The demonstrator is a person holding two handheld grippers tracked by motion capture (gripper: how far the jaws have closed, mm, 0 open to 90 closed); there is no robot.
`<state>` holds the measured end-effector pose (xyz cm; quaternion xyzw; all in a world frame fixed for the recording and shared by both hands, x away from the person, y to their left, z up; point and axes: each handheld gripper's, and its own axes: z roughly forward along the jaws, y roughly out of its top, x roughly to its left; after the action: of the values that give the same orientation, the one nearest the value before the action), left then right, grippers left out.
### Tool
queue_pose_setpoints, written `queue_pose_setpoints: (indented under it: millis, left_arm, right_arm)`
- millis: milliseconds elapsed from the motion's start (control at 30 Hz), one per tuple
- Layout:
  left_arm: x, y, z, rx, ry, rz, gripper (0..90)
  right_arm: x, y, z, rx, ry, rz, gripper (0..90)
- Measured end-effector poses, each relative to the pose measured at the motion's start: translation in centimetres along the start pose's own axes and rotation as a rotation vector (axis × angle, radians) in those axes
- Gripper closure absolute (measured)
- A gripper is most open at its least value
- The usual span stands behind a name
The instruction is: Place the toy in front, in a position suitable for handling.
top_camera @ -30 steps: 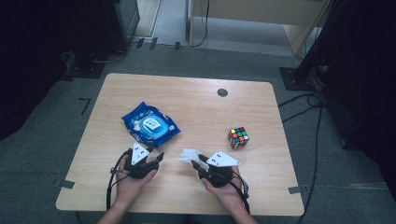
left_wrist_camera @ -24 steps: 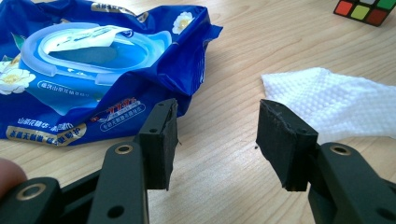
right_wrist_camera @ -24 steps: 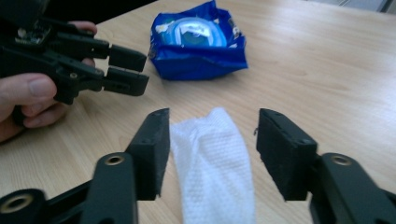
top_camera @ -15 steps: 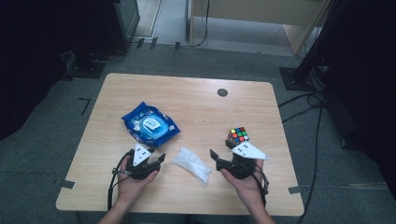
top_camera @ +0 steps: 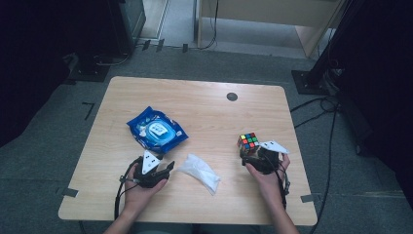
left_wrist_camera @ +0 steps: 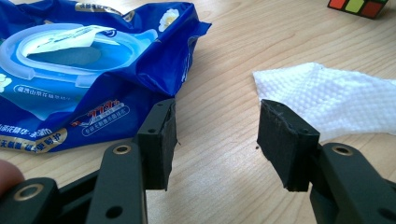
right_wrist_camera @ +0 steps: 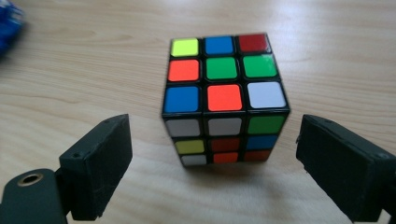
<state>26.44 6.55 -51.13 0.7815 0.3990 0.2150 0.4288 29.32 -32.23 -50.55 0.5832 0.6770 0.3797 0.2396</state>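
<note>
Wooden tabletop (top_camera: 204, 105) carries a blue wipes pack (top_camera: 157, 130), with one white wipe (top_camera: 200, 171) already drawn out and lying loose near the front edge. Right gripper (right_wrist_camera: 212, 170) has just been opening; its jaws stand wide on either side of the puzzle cube (right_wrist_camera: 223, 95), probably not yet touching it. Left gripper (left_wrist_camera: 217, 140) rests half spread, holding nothing. Grasping the cube remains.

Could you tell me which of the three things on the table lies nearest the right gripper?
The puzzle cube, right before the right gripper; wet-wipe pack and white wipe lie farther left.
</note>
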Motion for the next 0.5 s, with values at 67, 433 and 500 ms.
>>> queue_pose_setpoints:
  millis: [67, 433, 500]
  left_arm:
    - [0.0, 0.0, -0.1, 0.001, -0.003, -0.001, 47.0]
    - [-0.2, -0.1, -0.3, -0.004, 0.000, 0.011, 46.4]
    - [-0.6, 0.1, -0.3, -0.004, -0.013, 0.005, 46.4]
  right_arm:
    - [0.2, 0.1, 1.1, 0.011, -0.020, 0.003, 14.8]
    - [0.6, 0.2, 2.1, 0.016, -0.056, 0.000, 33.9]
    - [0.6, 0.5, 1.3, 0.005, -0.034, -0.004, 34.0]
